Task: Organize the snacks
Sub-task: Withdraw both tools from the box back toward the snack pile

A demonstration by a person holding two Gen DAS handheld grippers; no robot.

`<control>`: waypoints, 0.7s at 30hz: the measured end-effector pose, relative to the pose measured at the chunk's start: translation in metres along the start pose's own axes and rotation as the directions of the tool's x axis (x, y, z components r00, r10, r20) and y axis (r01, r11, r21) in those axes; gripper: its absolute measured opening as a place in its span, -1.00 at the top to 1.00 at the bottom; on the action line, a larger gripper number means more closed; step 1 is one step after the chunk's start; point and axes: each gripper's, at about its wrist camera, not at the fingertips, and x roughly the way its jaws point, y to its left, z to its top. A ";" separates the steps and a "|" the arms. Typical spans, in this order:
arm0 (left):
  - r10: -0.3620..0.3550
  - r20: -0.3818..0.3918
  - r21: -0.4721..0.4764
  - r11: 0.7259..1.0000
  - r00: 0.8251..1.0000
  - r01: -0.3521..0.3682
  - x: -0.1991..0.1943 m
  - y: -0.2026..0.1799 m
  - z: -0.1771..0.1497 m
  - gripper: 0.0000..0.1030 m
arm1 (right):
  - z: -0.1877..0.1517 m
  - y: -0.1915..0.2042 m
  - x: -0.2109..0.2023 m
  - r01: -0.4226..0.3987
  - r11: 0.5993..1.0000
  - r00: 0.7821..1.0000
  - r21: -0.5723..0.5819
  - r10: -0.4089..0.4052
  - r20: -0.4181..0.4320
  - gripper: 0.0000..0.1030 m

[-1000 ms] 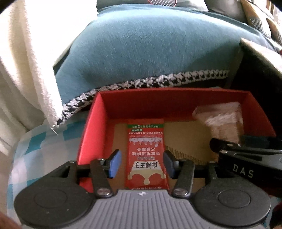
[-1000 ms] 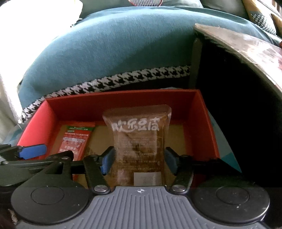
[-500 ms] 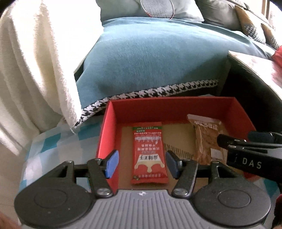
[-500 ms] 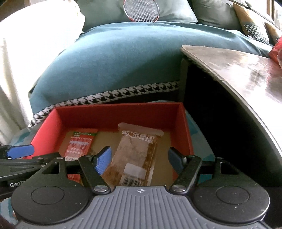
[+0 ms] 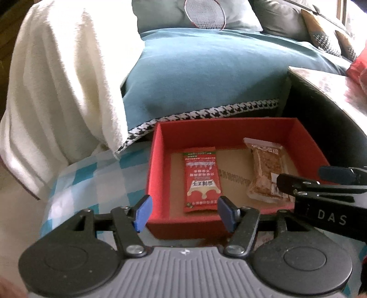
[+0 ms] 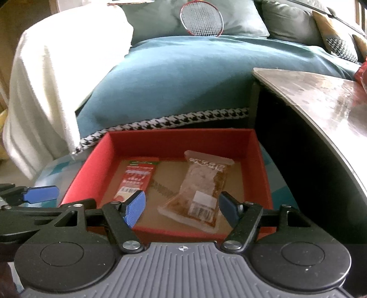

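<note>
The left tool (image 5: 183, 214) hangs over the near edge of a red box (image 5: 229, 130), tilted steeply down toward it, its blue pads (image 5: 142, 213) standing apart and opening further with nothing between them. Beyond the pads, a red snack packet (image 5: 200, 178) lies flat on the cardboard floor of the box, on its left side, lengthwise away from the camera. The right tool (image 6: 182, 207) is held just beside the left one, also angled down at the box from the near side, a little less steeply; its jaws are apart and grip nothing. In the right wrist view a clear packet of brown snack (image 6: 201, 190) lies loose on the box floor past the pads, tilted a little to the left, on the right side of the box and well apart from the red packet. Each tool shows at the edge of the other's view: the right tool's dark finger reaches in from the right in the left wrist view, and the left tool's blue pad reaches in from the left in the right wrist view. The box sits on a blue and white checked cloth (image 5: 91, 174). Behind it lies a teal cover (image 6: 183, 80) with a black and white patterned hem, a white blanket (image 5: 57, 80) to the left, and a racket head (image 6: 201, 19) on the cushions. A table (image 6: 321, 96) with a shiny top stands to the right of the box.
</note>
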 end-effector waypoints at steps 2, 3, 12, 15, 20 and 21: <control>0.003 0.001 -0.001 1.000 1.000 -0.003 -0.005 0.002 -0.004 -0.10 | -0.003 0.004 -0.004 -0.002 1.000 1.000 -0.010 0.002 -0.004 -0.49; 0.006 0.003 -0.001 1.000 1.000 -0.006 -0.008 0.003 -0.007 -0.10 | -0.005 0.007 -0.006 -0.004 1.000 1.000 -0.011 0.003 -0.005 -0.50; 0.018 0.005 -0.003 1.000 1.000 -0.018 -0.029 0.016 -0.031 -0.10 | -0.026 0.027 -0.024 -0.022 0.999 0.999 -0.035 0.021 -0.027 -0.51; 0.031 0.013 0.005 1.000 0.999 -0.031 -0.037 0.018 -0.039 -0.10 | -0.033 0.033 -0.029 -0.030 0.999 0.999 -0.040 0.029 -0.032 -0.51; 0.024 0.005 0.016 1.000 1.000 -0.025 -0.047 0.026 -0.056 -0.19 | -0.051 0.039 -0.038 -0.040 0.998 0.998 -0.046 0.037 -0.055 -0.56; 0.018 0.001 0.014 1.000 1.000 -0.018 -0.049 0.029 -0.060 -0.20 | -0.055 0.040 -0.039 -0.043 0.998 0.997 -0.045 0.040 -0.063 -0.56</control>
